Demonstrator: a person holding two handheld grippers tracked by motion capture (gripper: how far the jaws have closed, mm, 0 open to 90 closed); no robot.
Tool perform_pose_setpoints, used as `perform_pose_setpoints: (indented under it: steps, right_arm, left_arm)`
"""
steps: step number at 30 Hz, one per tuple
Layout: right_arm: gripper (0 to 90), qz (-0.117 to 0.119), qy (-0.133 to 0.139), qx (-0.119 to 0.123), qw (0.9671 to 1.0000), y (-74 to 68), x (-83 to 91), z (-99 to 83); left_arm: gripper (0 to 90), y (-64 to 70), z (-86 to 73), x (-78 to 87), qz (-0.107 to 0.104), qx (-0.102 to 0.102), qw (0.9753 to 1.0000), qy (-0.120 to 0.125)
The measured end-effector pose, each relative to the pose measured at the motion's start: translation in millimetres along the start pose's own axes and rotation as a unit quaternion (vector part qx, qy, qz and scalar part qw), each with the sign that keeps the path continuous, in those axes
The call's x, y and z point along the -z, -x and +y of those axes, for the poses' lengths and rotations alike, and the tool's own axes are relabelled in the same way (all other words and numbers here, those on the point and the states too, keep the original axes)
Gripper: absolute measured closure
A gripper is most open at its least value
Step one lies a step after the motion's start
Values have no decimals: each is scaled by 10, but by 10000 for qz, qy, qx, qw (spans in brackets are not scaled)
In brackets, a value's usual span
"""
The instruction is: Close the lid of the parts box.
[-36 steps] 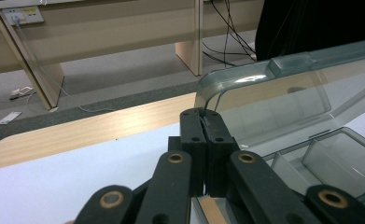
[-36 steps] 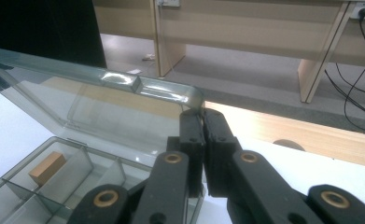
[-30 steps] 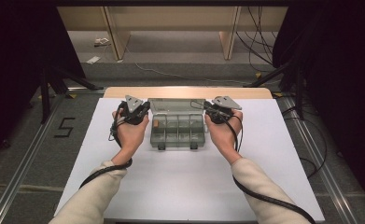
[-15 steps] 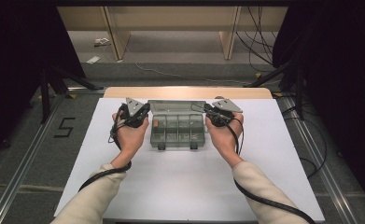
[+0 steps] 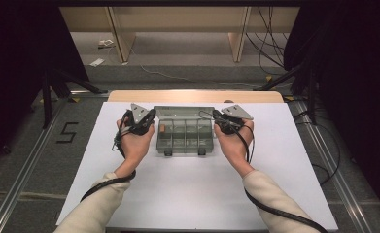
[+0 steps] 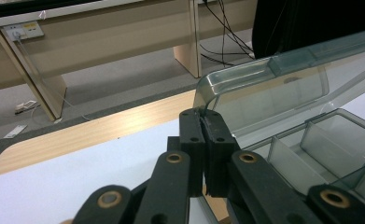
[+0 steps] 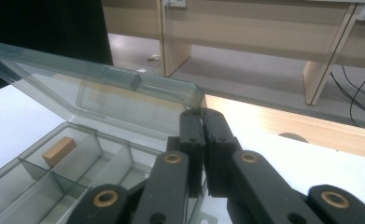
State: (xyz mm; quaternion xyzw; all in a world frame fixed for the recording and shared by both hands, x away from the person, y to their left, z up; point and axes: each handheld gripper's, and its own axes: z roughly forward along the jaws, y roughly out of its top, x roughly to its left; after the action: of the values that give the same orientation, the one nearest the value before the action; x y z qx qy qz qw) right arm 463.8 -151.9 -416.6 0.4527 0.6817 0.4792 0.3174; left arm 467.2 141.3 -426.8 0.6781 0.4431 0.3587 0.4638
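While lid [image 5: 183,112] stands raised at far edge, one clear compartment box [image 5: 184,137] sits mid-table [image 5: 187,194], long axis left-right, two latches facing person. One wooden block [image 7: 59,150] inside left compartment. Left gripper [image 6: 203,122] clamps lid's left corner; right gripper [image 7: 202,120] clamps lid's right corner.

The high view looks down and forward over the table [image 5: 192,194]. Each gripper view sits close at one side, both sharing the clear box [image 6: 311,140] lid [image 7: 101,88].
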Motion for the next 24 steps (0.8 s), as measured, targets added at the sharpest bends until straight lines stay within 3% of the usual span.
perform_pose_setpoints:
  steps: [10, 24]
  right_arm:
    - [882, -2, 4, 122, 9999, -13, 27, -32]
    - [882, 102, -29, 95, 9999, -8, 73, -87]
  left_arm:
    - [876, 11, -34, 30, 1, -123, 9999, 2]
    - [871, 23, -95, 83, -79, -224, 9997, -13]
